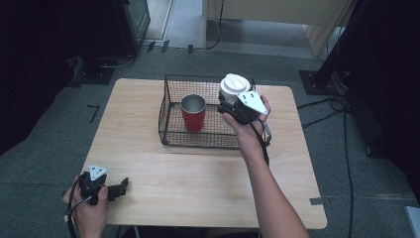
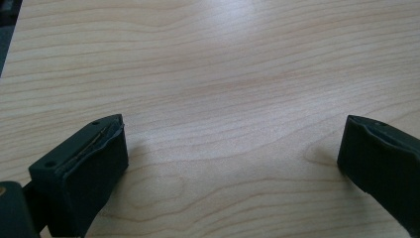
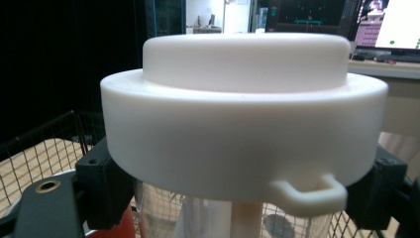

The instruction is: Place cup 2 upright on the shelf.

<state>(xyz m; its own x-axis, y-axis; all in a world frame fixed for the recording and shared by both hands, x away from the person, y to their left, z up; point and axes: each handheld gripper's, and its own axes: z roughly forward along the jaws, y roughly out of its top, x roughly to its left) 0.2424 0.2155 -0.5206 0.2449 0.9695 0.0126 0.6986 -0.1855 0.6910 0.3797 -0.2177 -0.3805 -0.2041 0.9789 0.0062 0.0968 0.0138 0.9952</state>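
White plastic fills my right gripper view: the wide lid (image 3: 245,124) of a clear tumbler (image 3: 208,218), with my right gripper (image 1: 236,101) clamped on the body just under the lid's rim, one black jaw on each side. From the high view I have the tumbler held upright over the right end of the black wire basket (image 1: 171,111), near its back corner, above the mesh floor rather than resting on it, as far as I can judge. A red cup (image 1: 193,113) with a metal lining stands inside the basket to the left, apart from the tumbler.

My left gripper (image 1: 119,187) lies idle at the near left corner of the wooden table (image 1: 198,178), jaws spread wide with nothing between them but bare wood grain.

I read this as the placing step: the tumbler is going into the basket beside the red cup. Next I need a straight descent, keeping the tumbler vertical and clear of the basket's right wall, then a release only once the base sits flat on the wire.
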